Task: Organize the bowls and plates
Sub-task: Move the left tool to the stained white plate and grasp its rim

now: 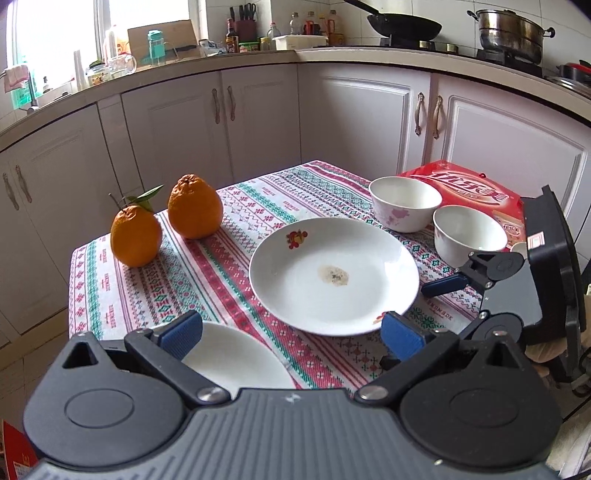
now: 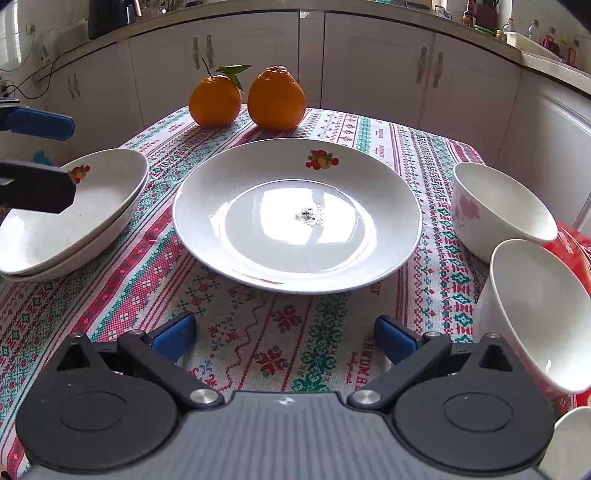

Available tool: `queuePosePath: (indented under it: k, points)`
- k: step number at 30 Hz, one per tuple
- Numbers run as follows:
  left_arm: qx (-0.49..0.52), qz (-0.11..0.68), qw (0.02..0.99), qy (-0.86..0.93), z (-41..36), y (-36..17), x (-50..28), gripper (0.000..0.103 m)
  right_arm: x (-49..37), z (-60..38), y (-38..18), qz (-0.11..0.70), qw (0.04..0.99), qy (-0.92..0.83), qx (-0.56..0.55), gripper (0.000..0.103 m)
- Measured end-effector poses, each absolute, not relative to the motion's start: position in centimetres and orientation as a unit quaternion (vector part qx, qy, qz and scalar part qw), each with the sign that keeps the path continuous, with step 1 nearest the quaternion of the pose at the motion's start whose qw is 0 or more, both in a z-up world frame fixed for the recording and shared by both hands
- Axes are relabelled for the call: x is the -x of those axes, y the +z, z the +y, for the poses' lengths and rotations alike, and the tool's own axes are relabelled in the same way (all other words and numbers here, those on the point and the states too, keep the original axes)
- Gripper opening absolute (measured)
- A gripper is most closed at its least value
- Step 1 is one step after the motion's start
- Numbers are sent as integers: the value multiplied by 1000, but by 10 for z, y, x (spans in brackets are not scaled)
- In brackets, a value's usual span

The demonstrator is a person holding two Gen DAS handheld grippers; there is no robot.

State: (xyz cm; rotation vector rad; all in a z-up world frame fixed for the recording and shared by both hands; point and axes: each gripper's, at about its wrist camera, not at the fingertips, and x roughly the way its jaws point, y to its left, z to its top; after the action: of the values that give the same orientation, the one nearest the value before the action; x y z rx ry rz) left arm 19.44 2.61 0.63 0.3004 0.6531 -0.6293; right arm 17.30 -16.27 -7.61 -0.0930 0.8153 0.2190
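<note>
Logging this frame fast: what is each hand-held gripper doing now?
Left hand-held gripper: open, holding nothing.
Right hand-held gripper: open, holding nothing.

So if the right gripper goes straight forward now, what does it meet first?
Most likely the big plate. The right gripper is open and points at its near rim, with only bare tablecloth between.

A home kitchen. White panelled cabinets (image 1: 258, 122) with curved metal handles run under a pale worktop (image 1: 369, 55) that bends round the corner. On the stove sit a black wok (image 1: 406, 26) and a lidded steel pot (image 1: 511, 31); a knife block (image 1: 245, 24), sauce bottles (image 1: 232, 37) and jars (image 1: 98, 74) crowd the worktop beside a bright window (image 1: 55, 29). A small table (image 2: 258, 343) in a patterned cloth carries white plates (image 2: 295, 214), bowls (image 2: 498, 210) and two oranges (image 2: 275, 98)
</note>
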Motion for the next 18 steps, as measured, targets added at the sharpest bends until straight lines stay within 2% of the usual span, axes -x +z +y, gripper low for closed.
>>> queuePosePath:
  k: [12, 18]
  points:
    - [-181, 342, 859, -334, -20, -5, -273, 102, -189, -165, -78, 391, 913, 105, 44, 103]
    - [-200, 386, 826, -359, -46, -23, -313, 102, -189, -166, -79, 384, 916, 106, 44, 103]
